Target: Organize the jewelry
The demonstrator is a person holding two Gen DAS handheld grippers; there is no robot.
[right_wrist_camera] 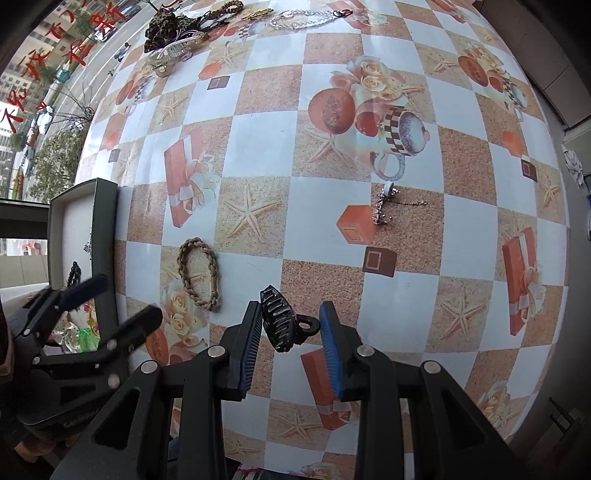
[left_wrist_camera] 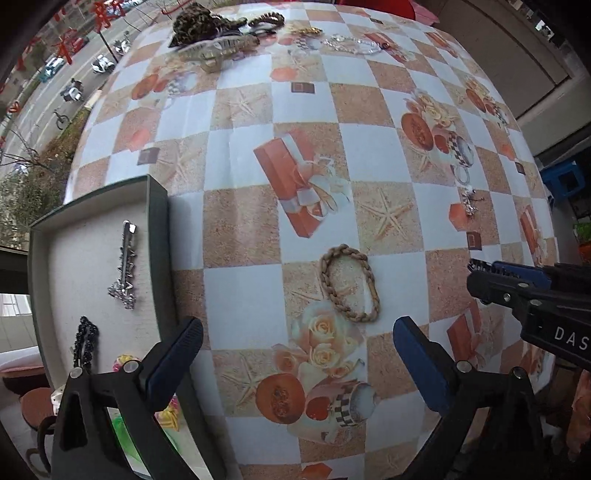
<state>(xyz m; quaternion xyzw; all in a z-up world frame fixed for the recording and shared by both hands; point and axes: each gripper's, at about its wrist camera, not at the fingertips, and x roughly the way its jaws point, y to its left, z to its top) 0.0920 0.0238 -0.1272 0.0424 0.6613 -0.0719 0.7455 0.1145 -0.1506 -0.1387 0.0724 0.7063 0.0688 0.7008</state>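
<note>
My right gripper (right_wrist_camera: pixel 291 334) is shut on a black claw hair clip (right_wrist_camera: pixel 282 321), held above the table; it also shows in the left wrist view (left_wrist_camera: pixel 480 273). My left gripper (left_wrist_camera: pixel 297 336) is open and empty, just above the table. A braided tan bracelet (left_wrist_camera: pixel 349 282) lies just beyond its fingertips and shows in the right wrist view (right_wrist_camera: pixel 197 273). The dark green tray (left_wrist_camera: pixel 160 236) at the left holds a silver hair clip (left_wrist_camera: pixel 125 262) and a black beaded clip (left_wrist_camera: pixel 85 341). A small silver crown charm on a chain (right_wrist_camera: pixel 386 206) lies mid-table.
At the table's far edge lies a pile: a leopard scrunchie (left_wrist_camera: pixel 195 22), a clear claw clip (left_wrist_camera: pixel 212 51), a braided band (left_wrist_camera: pixel 267 18), a gold piece (left_wrist_camera: pixel 306 30) and a silver chain (left_wrist_camera: pixel 351 44). The table edge drops off right. Colourful items (right_wrist_camera: pixel 79 334) sit at the tray's near end.
</note>
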